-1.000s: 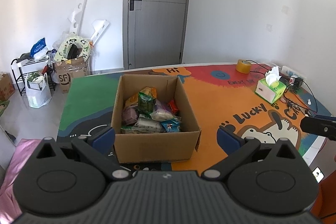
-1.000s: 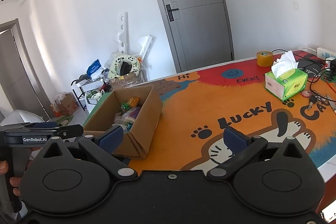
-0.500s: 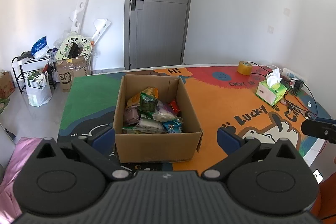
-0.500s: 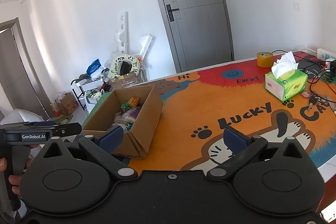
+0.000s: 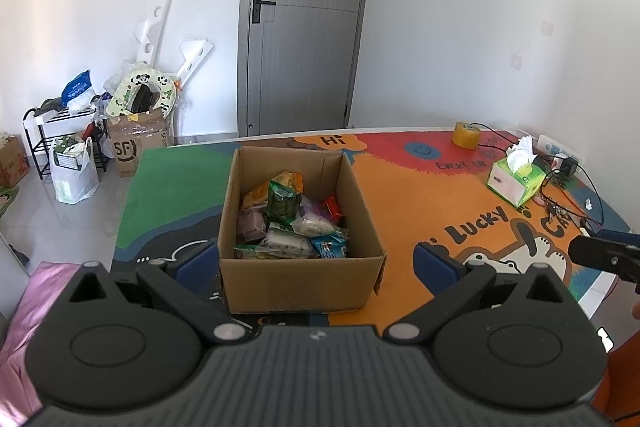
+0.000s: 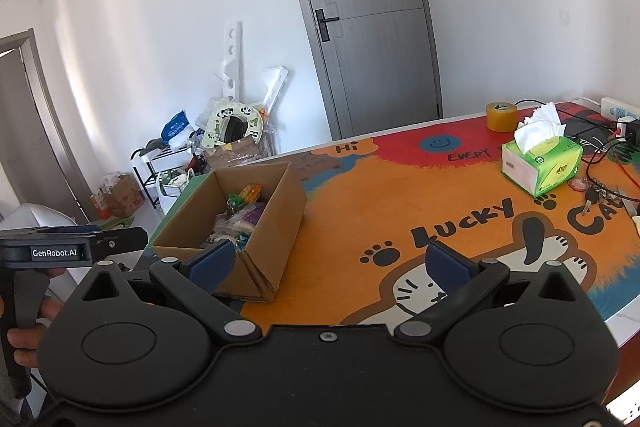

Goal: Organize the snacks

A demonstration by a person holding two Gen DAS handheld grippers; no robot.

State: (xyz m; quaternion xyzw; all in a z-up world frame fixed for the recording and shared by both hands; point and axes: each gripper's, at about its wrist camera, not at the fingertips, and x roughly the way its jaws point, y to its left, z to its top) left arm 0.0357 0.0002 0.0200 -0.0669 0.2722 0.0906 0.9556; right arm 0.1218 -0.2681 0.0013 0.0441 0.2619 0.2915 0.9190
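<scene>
1. A cardboard box sits on the tabletop, which carries a bright cartoon mat; the box is the landmark here.
2. The box is open at the top and holds the snacks, a loose heap of small packets: a green one stands near the middle, a blue one lies at the near right corner, a red one shows at the right wall.
3. The left hand-held gripper hovers on the near side of the box with its fingers spread wide, one blue pad at each side of the box's near wall, holding nothing.
4. The right hand-held gripper is to the right of the box and also spread wide and empty; its left pad overlaps the box's near corner in its own view, though contact cannot be told.
5. A green tissue box stands well to the right of the box, with white tissue sticking up.
6. A tape roll sits beyond the tissue box, at the tabletop's far edge.
7. Keys and black cables lie just beside the tissue box, on the side away from the cardboard box.
</scene>
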